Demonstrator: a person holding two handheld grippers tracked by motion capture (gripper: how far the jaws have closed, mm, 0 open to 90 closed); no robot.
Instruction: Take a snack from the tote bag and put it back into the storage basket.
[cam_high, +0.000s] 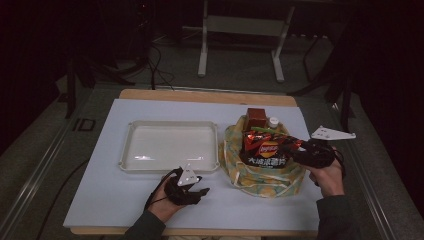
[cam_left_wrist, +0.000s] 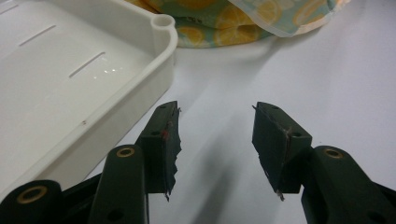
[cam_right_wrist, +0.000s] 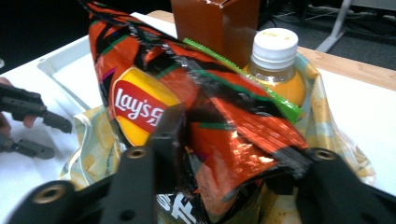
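— Nothing sits in the tray (cam_high: 170, 145) at frame left yet; the left gripper (cam_high: 192, 186), below it, hangs half open and empty.
— And the chip bag (cam_high: 267, 149)?
— Right of centre, upright in the cloth bag (cam_high: 265, 182); the right gripper (cam_high: 298, 150) pinches its crumpled side. Bare table lies between bag and tray for the carry.
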